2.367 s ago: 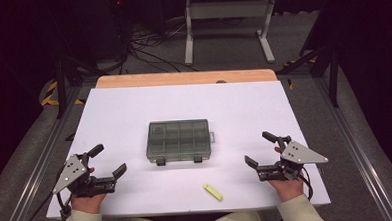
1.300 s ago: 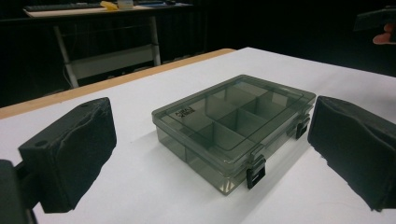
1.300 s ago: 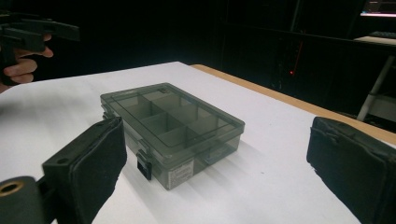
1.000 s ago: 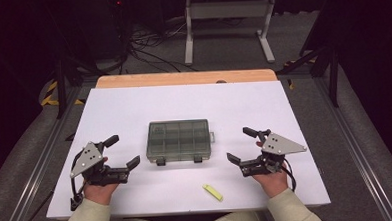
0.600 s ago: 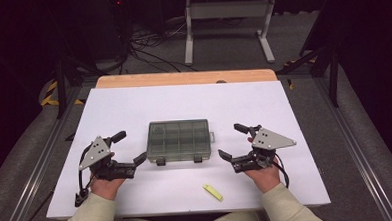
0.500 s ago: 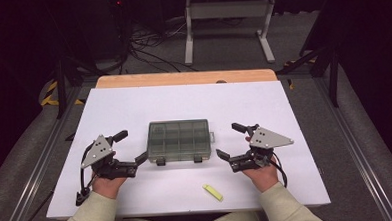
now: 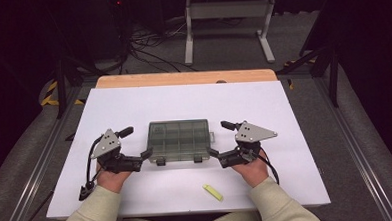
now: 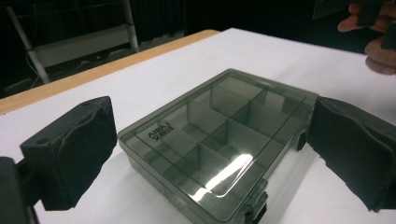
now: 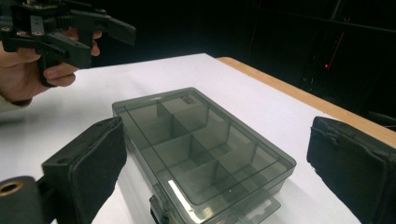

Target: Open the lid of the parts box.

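Smoky grey see-through plastic, that's the box [image 7: 179, 140], and it sits flat in the middle of the white table [image 7: 284, 111] with its lid shut, so you can see the little dividers inside straight through the top. Two dark latches are on the edge nearest the person, and a small tab sticks out of its right end. The left gripper [image 7: 134, 144] is right by the box's left end, jaws spread wide, with the nearer jaw tip just about at the front left corner; I can't tell from above whether it's actually touching. The left gripper view has the box [image 8: 212, 140] sitting between the two black padded jaws, clear of both pads. Same story on the other side: the right gripper [image 7: 221, 139] is up against the right end with its jaws wide apart, and in the right gripper view the box [image 9: 201, 149] lies between the pads with a gap on each side. Neither one is holding anything. Both hands rest low on the table, cream sleeves coming in from the bottom. A small yellow-green marker [image 7: 213, 192] lies on the table near the front edge, well apart from the box, closer to the right hand [image 7: 251, 164].
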A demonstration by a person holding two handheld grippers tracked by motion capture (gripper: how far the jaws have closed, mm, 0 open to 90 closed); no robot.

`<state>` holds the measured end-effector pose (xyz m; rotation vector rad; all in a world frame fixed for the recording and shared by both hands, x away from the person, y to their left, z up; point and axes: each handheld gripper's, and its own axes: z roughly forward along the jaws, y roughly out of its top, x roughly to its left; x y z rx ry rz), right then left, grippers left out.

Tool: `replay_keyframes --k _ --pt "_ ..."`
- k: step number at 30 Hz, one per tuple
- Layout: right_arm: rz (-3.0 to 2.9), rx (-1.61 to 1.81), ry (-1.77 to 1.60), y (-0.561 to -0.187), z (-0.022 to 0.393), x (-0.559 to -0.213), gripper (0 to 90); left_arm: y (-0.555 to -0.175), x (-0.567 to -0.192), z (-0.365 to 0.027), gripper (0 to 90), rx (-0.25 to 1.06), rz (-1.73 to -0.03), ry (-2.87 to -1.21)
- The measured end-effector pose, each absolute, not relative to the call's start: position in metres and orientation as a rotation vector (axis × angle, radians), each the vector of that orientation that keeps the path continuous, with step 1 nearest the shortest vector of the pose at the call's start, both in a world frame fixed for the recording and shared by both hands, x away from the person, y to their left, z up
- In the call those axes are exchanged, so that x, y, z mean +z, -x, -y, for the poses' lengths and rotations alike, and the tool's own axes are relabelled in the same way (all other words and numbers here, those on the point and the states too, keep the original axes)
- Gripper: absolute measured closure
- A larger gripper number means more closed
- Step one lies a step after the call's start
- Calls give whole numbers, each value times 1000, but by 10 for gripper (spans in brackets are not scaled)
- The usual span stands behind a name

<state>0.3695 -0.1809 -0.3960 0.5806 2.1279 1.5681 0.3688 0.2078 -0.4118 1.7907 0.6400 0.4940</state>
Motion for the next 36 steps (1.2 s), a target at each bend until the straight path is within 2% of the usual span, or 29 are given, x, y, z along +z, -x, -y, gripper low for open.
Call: replay_keyframes --k 5,15,36 --pt "-2166 1534 -589 -371 181 -398 69 -372 -415 -211 29 465 -637 -1877" --pt "-2294 1428 -641 -378 179 -407 154 -382 -425 -215 78 367 -689 -1996" --pt "-2503 1252 -699 -387 170 -432 182 -390 -444 -210 94 260 -714 -2128"
